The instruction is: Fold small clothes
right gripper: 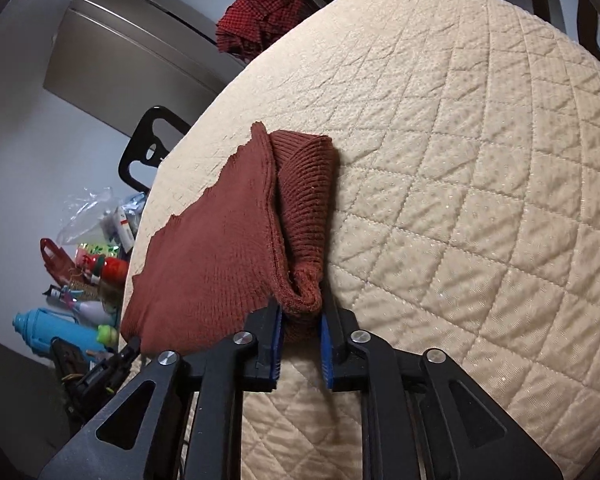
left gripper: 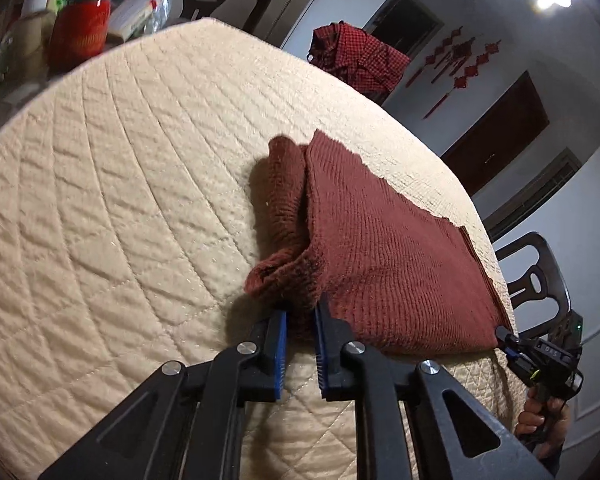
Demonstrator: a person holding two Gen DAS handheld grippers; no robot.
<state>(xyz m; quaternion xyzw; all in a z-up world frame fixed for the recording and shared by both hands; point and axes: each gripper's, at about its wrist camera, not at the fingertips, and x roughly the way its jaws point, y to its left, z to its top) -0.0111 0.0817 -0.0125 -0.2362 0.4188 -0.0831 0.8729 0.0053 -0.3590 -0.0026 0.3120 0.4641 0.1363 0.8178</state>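
Observation:
A rust-brown knitted garment (left gripper: 380, 248) lies stretched across the cream quilted table cover (left gripper: 120, 184), one side rolled up into a thick fold. My left gripper (left gripper: 301, 312) is shut on the near corner of that garment, knit bunched between its blue pads. In the right wrist view the same garment (right gripper: 220, 264) spreads to the left, and my right gripper (right gripper: 301, 314) is shut on its other near corner, where the ribbed fold (right gripper: 308, 208) ends. The right gripper (left gripper: 504, 342) also shows at the garment's far corner in the left wrist view, with a hand (left gripper: 540, 428) under it.
A red checked shirt (left gripper: 356, 60) hangs over a chair beyond the table. Black chairs (left gripper: 536, 280) stand around the edge. Bottles, a red knitted figure (left gripper: 84, 20) and bags crowd the side table (right gripper: 92, 280). Wide bare quilt (right gripper: 480, 200) lies beside the garment.

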